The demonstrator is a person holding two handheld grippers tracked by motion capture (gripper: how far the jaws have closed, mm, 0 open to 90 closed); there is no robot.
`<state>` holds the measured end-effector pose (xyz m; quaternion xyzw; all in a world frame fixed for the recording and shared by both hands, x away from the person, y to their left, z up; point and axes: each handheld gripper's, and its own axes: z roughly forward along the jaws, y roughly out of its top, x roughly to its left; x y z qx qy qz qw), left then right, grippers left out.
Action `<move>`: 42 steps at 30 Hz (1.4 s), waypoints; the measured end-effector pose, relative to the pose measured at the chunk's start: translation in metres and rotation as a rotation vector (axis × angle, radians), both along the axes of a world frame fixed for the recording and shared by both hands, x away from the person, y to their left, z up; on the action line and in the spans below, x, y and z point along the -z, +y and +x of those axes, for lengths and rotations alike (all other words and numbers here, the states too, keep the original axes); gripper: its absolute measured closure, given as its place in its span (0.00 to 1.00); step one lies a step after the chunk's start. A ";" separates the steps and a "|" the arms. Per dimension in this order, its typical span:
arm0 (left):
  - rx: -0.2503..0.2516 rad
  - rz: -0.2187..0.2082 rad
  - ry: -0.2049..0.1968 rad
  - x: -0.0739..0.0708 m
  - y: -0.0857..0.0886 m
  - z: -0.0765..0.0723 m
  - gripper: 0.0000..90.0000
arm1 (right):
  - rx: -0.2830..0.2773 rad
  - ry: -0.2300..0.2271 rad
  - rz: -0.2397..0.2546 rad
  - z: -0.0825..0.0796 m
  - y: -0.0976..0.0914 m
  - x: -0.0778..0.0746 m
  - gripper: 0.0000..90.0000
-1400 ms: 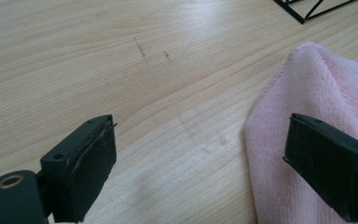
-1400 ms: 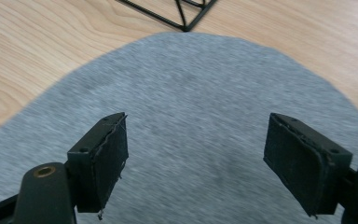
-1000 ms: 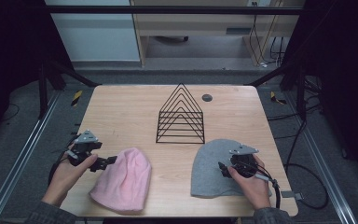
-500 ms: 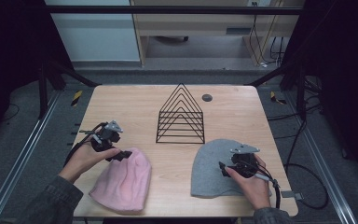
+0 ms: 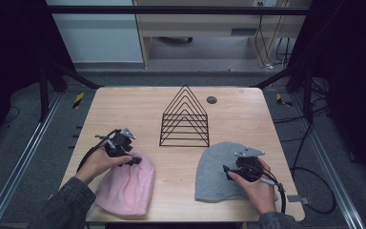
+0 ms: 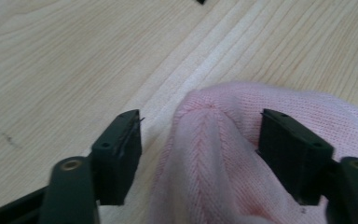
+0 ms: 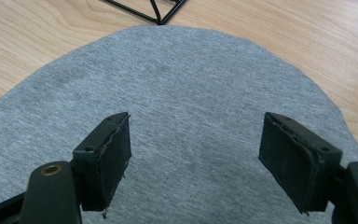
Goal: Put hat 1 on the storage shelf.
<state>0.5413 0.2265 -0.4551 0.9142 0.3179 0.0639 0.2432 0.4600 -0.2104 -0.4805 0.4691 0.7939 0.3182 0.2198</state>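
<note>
A pink knitted hat (image 5: 126,188) lies flat at the table's front left. My left gripper (image 5: 132,159) is at its crown. In the left gripper view a raised fold of the pink hat (image 6: 205,149) stands between the jaws of the left gripper (image 6: 200,126). These jaws have just been closing: the right one touches the knit and the left one is still apart from it. A grey hat (image 5: 214,171) lies at the front right. My right gripper (image 5: 226,171) rests low over it, open; the grey hat (image 7: 182,93) lies flat under the right gripper (image 7: 198,126).
A black wire rack (image 5: 185,117) shaped like a row of triangles stands in the middle of the wooden table (image 5: 124,105), and its foot (image 7: 154,9) shows just beyond the grey hat. A small dark round thing (image 5: 211,99) lies behind the rack. Cables trail off both grippers.
My left hand has moved right and away from the front edge, from the hat's left side to its crown, and its jaws have narrowed around a fold. The right hand has kept still.
</note>
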 end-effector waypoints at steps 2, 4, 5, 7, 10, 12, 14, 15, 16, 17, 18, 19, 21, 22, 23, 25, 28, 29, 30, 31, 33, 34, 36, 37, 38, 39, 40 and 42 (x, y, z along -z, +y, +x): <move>-0.006 -0.016 0.012 0.002 0.000 -0.001 0.48 | 0.001 -0.001 0.003 0.000 0.000 0.000 0.28; -0.003 -0.037 0.023 0.003 0.001 -0.002 0.55 | 0.002 0.001 0.002 0.000 0.000 0.000 0.28; -0.007 -0.037 0.024 0.002 0.002 -0.004 0.59 | 0.001 -0.001 0.002 0.000 0.000 0.000 0.28; -0.009 -0.042 0.021 0.001 0.003 -0.006 0.67 | 0.002 0.002 0.004 0.000 0.000 0.000 0.28; -0.009 -0.054 0.009 -0.002 0.006 -0.011 0.77 | 0.001 -0.001 0.003 0.000 0.001 0.000 0.28; -0.012 -0.065 -0.010 -0.006 0.007 -0.015 0.79 | 0.000 -0.004 0.003 0.000 0.001 -0.001 0.28; -0.018 -0.071 -0.031 -0.012 0.009 -0.020 0.80 | 0.000 -0.009 0.005 0.000 0.000 -0.001 0.28; -0.025 -0.080 -0.042 -0.016 0.009 -0.022 0.80 | 0.000 -0.011 0.009 0.000 0.000 -0.001 0.28; -0.028 -0.085 -0.053 -0.020 0.010 -0.025 0.80 | 0.001 -0.012 0.010 0.000 0.000 -0.001 0.28; -0.032 -0.089 -0.069 -0.025 0.011 -0.027 0.80 | 0.000 -0.011 0.013 0.000 0.000 -0.001 0.28; -0.031 -0.093 -0.083 -0.029 0.011 -0.030 0.81 | -0.003 -0.012 0.013 0.000 0.000 -0.001 0.28; -0.032 -0.095 -0.095 -0.033 0.012 -0.032 0.81 | -0.005 -0.011 0.019 -0.001 0.001 -0.002 0.28; -0.035 -0.103 -0.123 -0.040 0.013 -0.037 0.81 | -0.017 -0.018 0.021 -0.001 0.002 -0.002 0.28; -0.035 -0.107 -0.133 -0.044 0.013 -0.040 0.81 | -0.018 -0.017 0.029 -0.001 0.003 -0.003 0.28; -0.035 -0.107 -0.133 -0.044 0.013 -0.040 0.81 | -0.018 -0.017 0.029 -0.001 0.003 -0.003 0.28; -0.031 -0.114 -0.156 -0.051 0.013 -0.044 0.81 | -0.028 -0.021 0.033 -0.002 0.004 -0.003 0.28; -0.026 -0.130 -0.207 -0.065 0.013 -0.053 0.82 | -0.042 -0.024 0.027 -0.002 0.007 -0.003 0.27; -0.024 -0.133 -0.218 -0.068 0.013 -0.055 0.82 | -0.042 -0.023 0.031 -0.002 0.008 -0.003 0.27; -0.021 -0.137 -0.229 -0.071 0.013 -0.057 0.82 | -0.048 -0.026 0.033 -0.002 0.008 -0.004 0.27; -0.020 -0.141 -0.240 -0.073 0.013 -0.058 0.82 | -0.052 -0.032 0.028 -0.002 0.009 -0.004 0.27; -0.019 -0.149 -0.257 -0.078 0.013 -0.062 0.82 | -0.063 -0.036 0.037 -0.003 0.011 -0.005 0.27; -0.017 -0.151 -0.262 -0.081 0.013 -0.063 0.82 | -0.069 -0.042 0.038 -0.004 0.012 -0.006 0.28; -0.022 -0.155 -0.273 -0.083 0.013 -0.065 0.82 | -0.077 -0.046 0.049 -0.005 0.013 -0.007 0.29; -0.021 -0.163 -0.285 -0.086 0.013 -0.066 0.82 | -0.085 -0.057 0.049 -0.006 0.015 -0.010 0.30; -0.024 -0.171 -0.294 -0.089 0.014 -0.068 0.83 | -0.091 -0.067 0.064 -0.007 0.017 -0.014 0.30; -0.033 -0.186 -0.308 -0.094 0.013 -0.069 0.83 | -0.107 -0.090 0.078 -0.008 0.020 -0.020 0.33; -0.033 -0.189 -0.318 -0.097 0.013 -0.070 0.83 | -0.113 -0.102 0.085 -0.009 0.023 -0.024 0.34; -0.036 -0.190 -0.335 -0.104 0.012 -0.070 0.83 | -0.135 -0.117 0.083 -0.009 0.029 -0.031 0.35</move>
